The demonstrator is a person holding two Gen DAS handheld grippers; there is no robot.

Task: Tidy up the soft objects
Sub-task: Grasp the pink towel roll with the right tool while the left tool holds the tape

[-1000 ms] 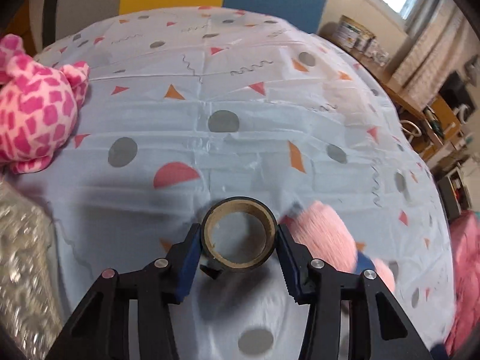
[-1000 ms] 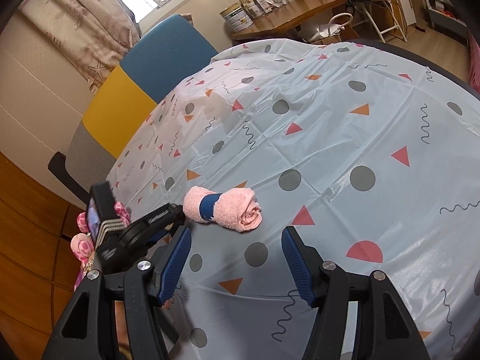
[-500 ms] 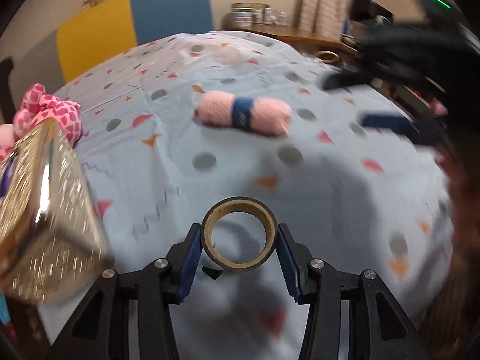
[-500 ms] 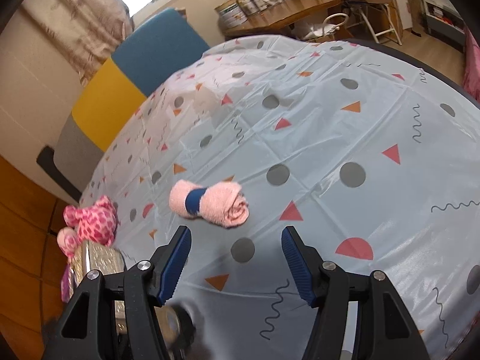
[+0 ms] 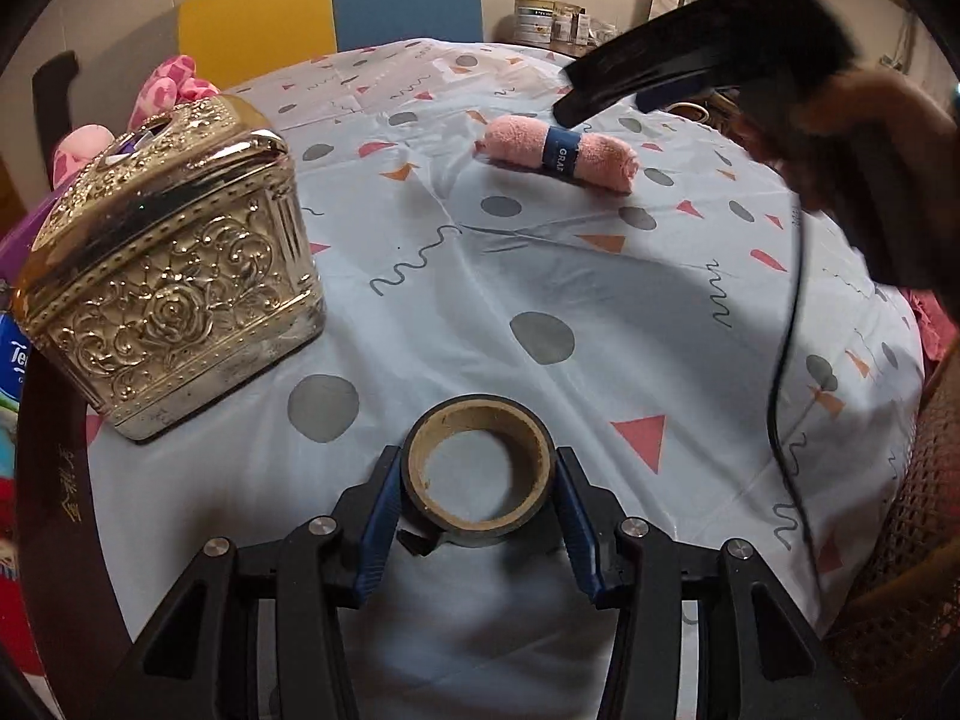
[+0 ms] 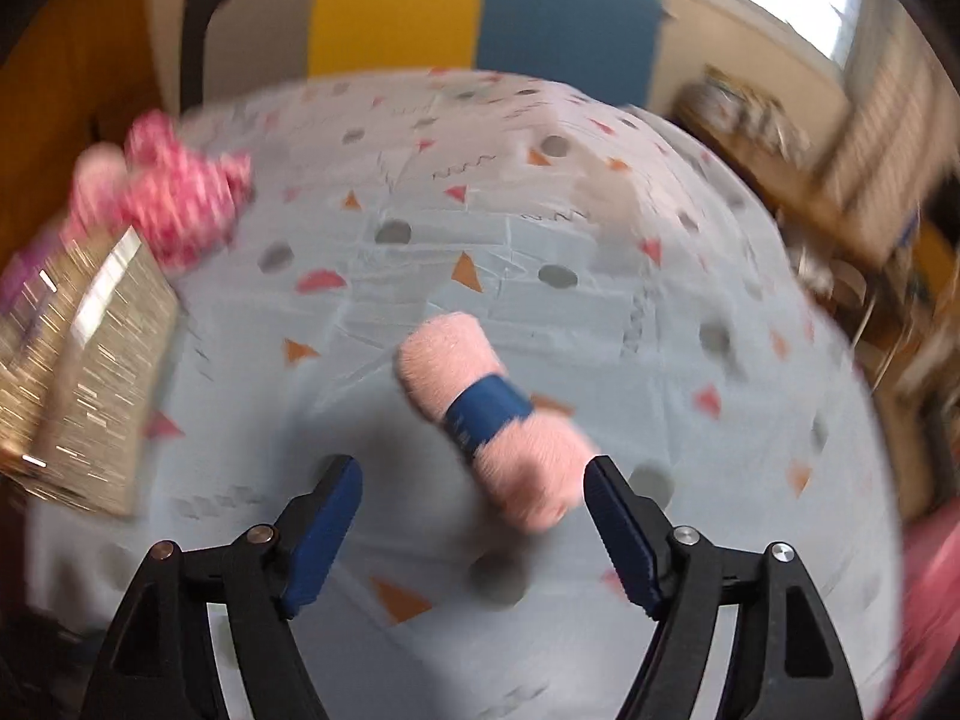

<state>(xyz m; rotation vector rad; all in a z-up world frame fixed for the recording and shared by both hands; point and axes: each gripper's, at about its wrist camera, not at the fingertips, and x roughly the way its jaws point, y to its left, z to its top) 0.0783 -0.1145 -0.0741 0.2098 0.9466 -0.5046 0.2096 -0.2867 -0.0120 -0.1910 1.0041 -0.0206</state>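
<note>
1. The left gripper (image 5: pixel 477 507) tilts steeply down over the table, its blue pads clamped on a roll of tape (image 5: pixel 477 477) from both sides.
2. The roll of tape is a flat ring with a brown cardboard core and a dark outer band; a short loose end of tape sticks out at its lower left.
3. The right gripper (image 6: pixel 474 531) also points steeply down; its jaws have just been opening and now stand wide apart, gripping nothing. The view from it is smeared with motion blur.
4. The rolled towel (image 6: pixel 495 411) lies on the tablecloth (image 6: pixel 540 252) just ahead of the right gripper. Its near end reaches into the gap close to the right pad, but I cannot tell whether they touch.
5. The rolled towel is a fluffy pink cylinder with a dark blue paper band around its middle. In the left wrist view it lies across the far middle of the table, with the blurred right gripper and the hand holding it (image 5: pixel 840 120) above and to its right.
6. The tablecloth is smooth, pale blue plastic with fold creases, printed with grey dots, orange and pink triangles and dark squiggles.
7. A gold metal box (image 5: pixel 162 276) stands at the table's left side, shiny and embossed with roses and scrolls, with a domed lid.
8. A plush toy (image 6: pixel 174 198), pink with darker pink patches, sits behind the box near the table's edge.
9. A thin black cable (image 5: pixel 786 372) hangs down at the right.
</note>
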